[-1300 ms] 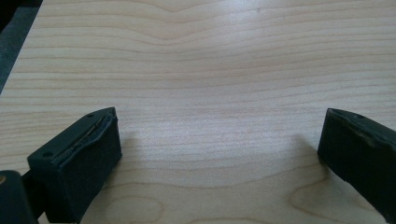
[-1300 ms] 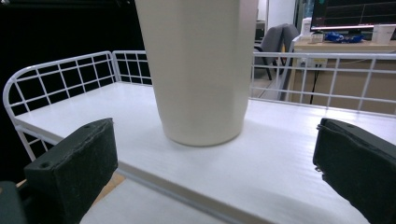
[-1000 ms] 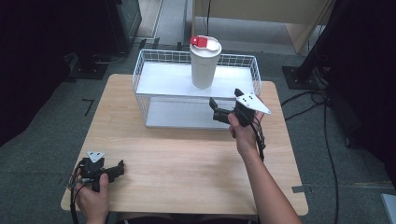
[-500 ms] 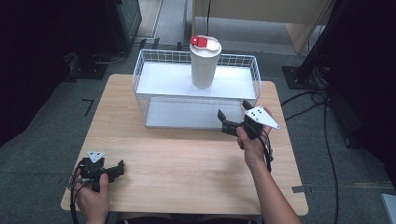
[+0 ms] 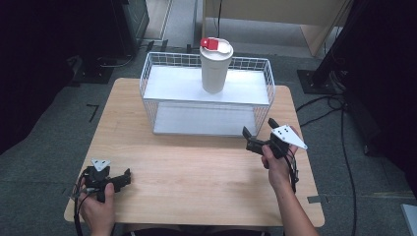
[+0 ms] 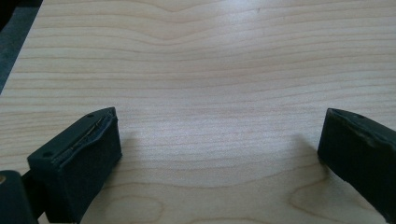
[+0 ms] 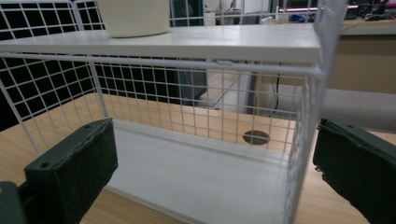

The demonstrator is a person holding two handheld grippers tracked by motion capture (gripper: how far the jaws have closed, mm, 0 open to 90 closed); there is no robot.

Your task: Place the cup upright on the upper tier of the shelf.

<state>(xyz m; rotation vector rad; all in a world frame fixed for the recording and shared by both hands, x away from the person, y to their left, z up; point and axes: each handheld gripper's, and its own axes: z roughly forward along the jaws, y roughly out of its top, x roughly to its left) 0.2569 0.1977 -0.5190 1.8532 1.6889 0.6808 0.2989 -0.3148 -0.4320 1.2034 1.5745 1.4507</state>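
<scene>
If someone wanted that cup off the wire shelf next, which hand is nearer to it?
Probably the right. The right gripper is open, just before the rack holding the cup; the left gripper sits at the table's near corner.

Black claws [image 5: 257, 132]; grey three-cornered plates; trailing black cables

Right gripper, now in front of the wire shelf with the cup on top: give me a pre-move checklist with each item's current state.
1. Right gripper jaws open and empty: ok.
2. Left gripper jaws open and empty, low over the bare table: ok.
3. Cup upright on the top board of the wire shelf: ok.
4. Red-tabbed lid on the cup: ok; whether pressed tight, cannot tell.
5. Lower shelf board free of objects: ok.
6. Right gripper level with the cup: not ok; it faces the lower opening, cup base above.
</scene>
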